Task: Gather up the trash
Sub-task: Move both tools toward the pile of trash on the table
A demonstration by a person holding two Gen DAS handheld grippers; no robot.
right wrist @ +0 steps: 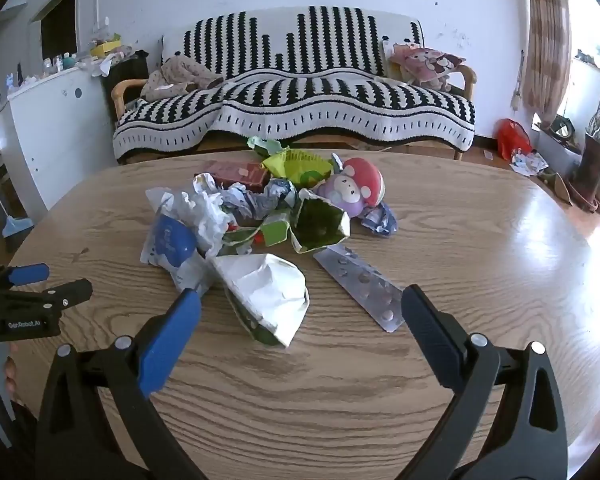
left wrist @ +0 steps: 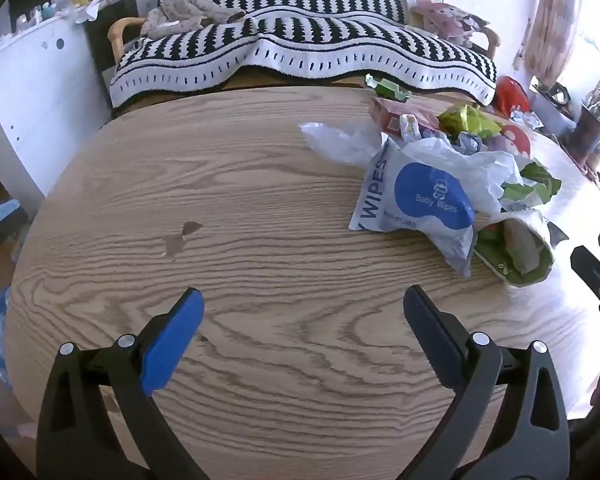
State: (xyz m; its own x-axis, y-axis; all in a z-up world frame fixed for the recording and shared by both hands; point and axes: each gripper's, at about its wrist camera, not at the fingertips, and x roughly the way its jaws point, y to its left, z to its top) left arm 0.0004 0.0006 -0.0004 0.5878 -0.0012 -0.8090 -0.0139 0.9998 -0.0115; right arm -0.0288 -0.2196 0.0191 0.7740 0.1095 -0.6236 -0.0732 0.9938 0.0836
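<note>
Hiding part of the pile [right wrist: 260, 216] in the right wrist view: the baby wipes pack [right wrist: 170, 242], half buried under crumpled white plastic, label too small to read there. Cut off at the left edge of that same view: the left gripper [right wrist: 40, 284], only partly seen. Hard to make out: the crumpled blue-and-white scraps mid-pile.

Counted on the wooden table [left wrist: 260, 208]: 1 wipes pack [left wrist: 420, 196], 1 blister strip of pills [right wrist: 362, 286], 1 mushroom-capped toy [right wrist: 356, 192], 1 red box [right wrist: 236, 172], several green wrappers.

Shown only from the right wrist: the blister strip and a white-lined torn carton [right wrist: 270, 296], lying between the spread fingers of the right gripper [right wrist: 300, 300], untouched. Shown from the left wrist: the left gripper [left wrist: 302, 300] spread wide over bare tabletop, holding nothing, trash pile up and to the right.
</note>
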